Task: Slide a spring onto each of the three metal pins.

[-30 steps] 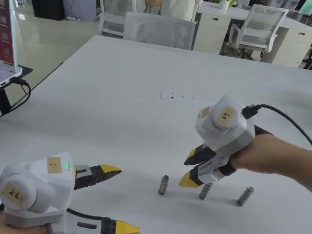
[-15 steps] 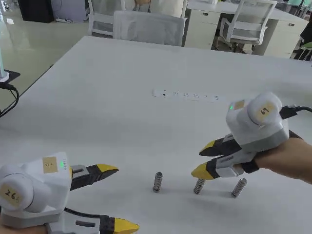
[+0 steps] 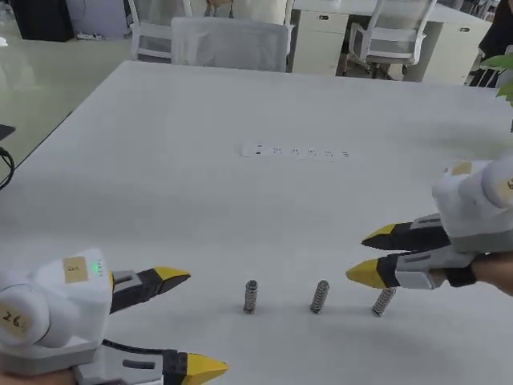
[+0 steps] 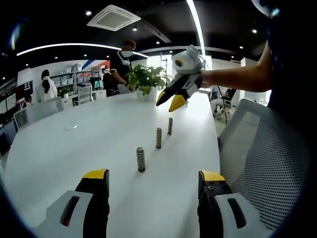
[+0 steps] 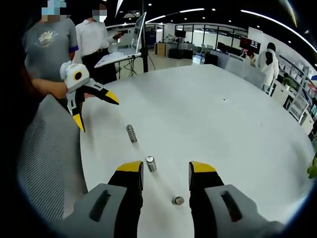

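Left gripper (image 3: 200, 321) and right gripper (image 3: 361, 255), jaws apart, flanked three springs (image 3: 320, 296) near the table (image 3: 200, 160)'s front edge, the rightmost seemingly tilted.

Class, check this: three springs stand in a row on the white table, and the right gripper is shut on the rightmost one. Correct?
Not quite. The right gripper is open, with its jaws apart and holding nothing, raised near the rightmost spring; the head view shows it. The three springs do stand in a row on the white table.

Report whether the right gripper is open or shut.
Open: the right gripper's yellow-tipped fingers stand wide apart in its own view, clamping nothing.
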### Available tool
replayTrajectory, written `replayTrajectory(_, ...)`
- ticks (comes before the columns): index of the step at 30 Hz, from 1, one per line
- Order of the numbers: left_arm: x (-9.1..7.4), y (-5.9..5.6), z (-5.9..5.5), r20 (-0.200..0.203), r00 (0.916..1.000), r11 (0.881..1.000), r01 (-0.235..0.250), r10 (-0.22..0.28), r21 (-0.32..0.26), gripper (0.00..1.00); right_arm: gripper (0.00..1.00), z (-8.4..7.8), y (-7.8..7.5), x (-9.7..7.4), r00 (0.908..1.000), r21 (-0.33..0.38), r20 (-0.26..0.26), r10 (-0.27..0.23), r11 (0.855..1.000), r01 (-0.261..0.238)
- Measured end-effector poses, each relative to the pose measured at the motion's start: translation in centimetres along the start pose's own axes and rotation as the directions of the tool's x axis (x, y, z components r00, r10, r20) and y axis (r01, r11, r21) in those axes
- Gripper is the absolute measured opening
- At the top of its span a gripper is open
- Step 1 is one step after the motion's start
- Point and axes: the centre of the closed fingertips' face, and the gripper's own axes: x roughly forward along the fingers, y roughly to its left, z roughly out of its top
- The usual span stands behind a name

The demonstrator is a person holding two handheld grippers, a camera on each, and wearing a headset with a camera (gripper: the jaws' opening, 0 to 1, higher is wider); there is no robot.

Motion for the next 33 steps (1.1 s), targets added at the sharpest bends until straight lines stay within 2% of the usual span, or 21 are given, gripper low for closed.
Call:
replayTrajectory(5, 0.1, -0.1, 0.1, 0.001, 1.0, 1.0, -0.001, 0.001, -0.002, 0.7, 0.36, -1.1, -0.4, -1.7, 0.9984, 0.037, 0.036, -0.045, 0.998, 0.043)
replayTrajectory(7, 0.1, -0.1, 0.2, 0.004, 1.0, 1.0, -0.003, 0.003, -0.004, 0.7, 0.36, -1.7, -0.3, -2.5, 0.9965, 0.052, 0.061, -0.058, 0.997, 0.055)
replayTrajectory(13, 0.2, -0.5, 0.0, 0.009, 0.9999, 1.0, -0.011, 0.011, -0.015, 0.71, 0.37, -3.9, 0.6, -3.8, 0.9935, 0.083, 0.087, -0.074, 0.994, 0.067)
replayTrajectory(17, 0.2, -1.0, -0.3, 0.007, 0.9999, 1.0, -0.01, 0.01, -0.019, 0.71, 0.4, -5.2, 1.2, -4.2, 0.9916, 0.095, 0.095, -0.088, 0.992, 0.079)
replayTrajectory(20, 0.1, -1.2, -0.4, 0.008, 0.9999, 1.0, -0.014, 0.014, -0.025, 0.71, 0.41, -5.7, 1.4, -4.5, 0.9866, 0.126, 0.125, -0.104, 0.988, 0.089)
replayTrajectory(24, 0.0, -1.4, -0.5, 0.012, 0.9998, 0.999, -0.016, 0.017, -0.031, 0.71, 0.43, -6.6, 1.9, -4.6, 0.9835, 0.122, 0.143, -0.111, 0.988, 0.094)
replayTrajectory(29, -0.1, -1.7, -0.7, 0.019, 0.9996, 0.999, -0.019, 0.02, -0.041, 0.71, 0.52, -7.4, 2.1, -4.8, 0.974, 0.14, 0.185, -0.131, 0.984, 0.106)
replayTrajectory(33, -0.2, -1.9, -1.0, 0.016, 0.9997, 0.999, -0.02, 0.02, -0.048, 0.71, 0.57, -8.2, 2.6, -4.8, 0.9714, 0.131, 0.196, -0.134, 0.985, 0.109)
